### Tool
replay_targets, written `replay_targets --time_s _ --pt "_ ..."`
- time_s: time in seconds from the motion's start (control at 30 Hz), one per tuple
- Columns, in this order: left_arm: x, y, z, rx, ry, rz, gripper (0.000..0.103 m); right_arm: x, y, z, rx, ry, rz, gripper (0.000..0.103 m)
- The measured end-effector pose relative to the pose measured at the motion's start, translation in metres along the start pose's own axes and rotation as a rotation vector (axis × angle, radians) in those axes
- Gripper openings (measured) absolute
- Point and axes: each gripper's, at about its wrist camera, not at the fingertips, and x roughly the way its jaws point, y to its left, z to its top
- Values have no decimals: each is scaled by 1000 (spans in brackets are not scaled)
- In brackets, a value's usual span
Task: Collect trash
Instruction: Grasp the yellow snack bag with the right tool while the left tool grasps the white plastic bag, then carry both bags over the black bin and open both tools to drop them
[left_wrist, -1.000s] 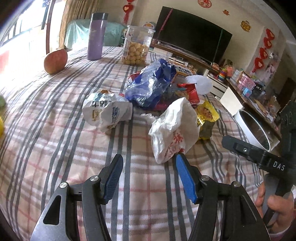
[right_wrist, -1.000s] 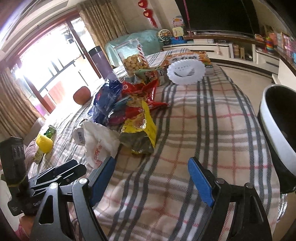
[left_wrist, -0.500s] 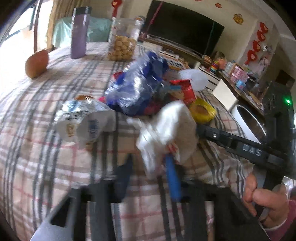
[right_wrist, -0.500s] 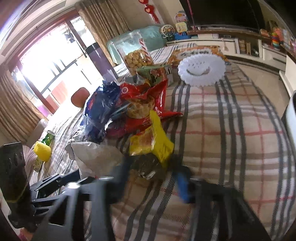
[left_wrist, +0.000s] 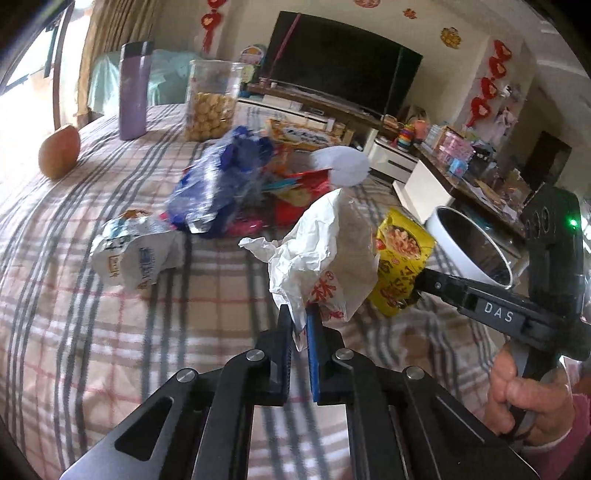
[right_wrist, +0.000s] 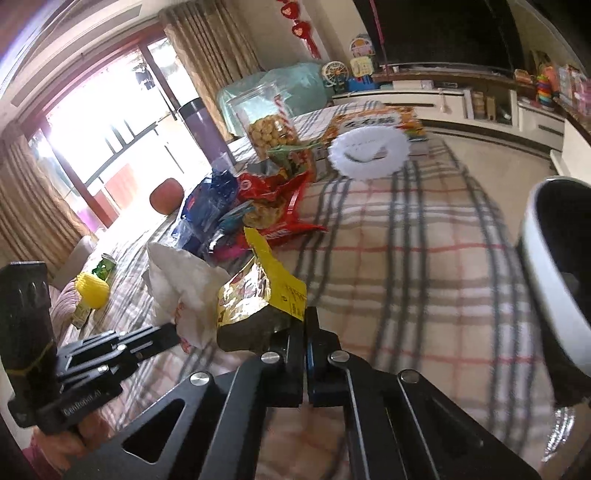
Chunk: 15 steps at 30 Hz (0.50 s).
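Left gripper (left_wrist: 300, 317) is clenched on the lower corner of the white paper bag (left_wrist: 325, 251), which stands up from the checked tablecloth (left_wrist: 110, 332). Right gripper (right_wrist: 305, 334) is clamped on the near edge of the yellow snack packet (right_wrist: 258, 295), just beside the bag. The white bin (right_wrist: 554, 280) lies off the table's right edge, nearer the right hand, so I judge both loads must swing that way.

Wrappers on the cloth: 1 white bag (left_wrist: 325, 251), 1 yellow pkt (left_wrist: 400, 258), 1 blue bag (left_wrist: 218, 184), 1 red pkt (right_wrist: 273, 206), 1 silver-white pkt (left_wrist: 136, 254). Also 1 jar (left_wrist: 212, 101), 1 flask (left_wrist: 133, 90), 1 apple (left_wrist: 59, 150), 1 bin (left_wrist: 469, 245).
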Motion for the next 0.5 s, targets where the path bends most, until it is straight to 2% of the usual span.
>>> replay_targets --time_s 0.27,0.5 --pt "11 -33 2 54 32 -34 6 -40 -31 -8 26 -29 -67 0" --pt "27 -72 8 131 55 -34 6 -74 -58 -9 60 -70 -106 0"
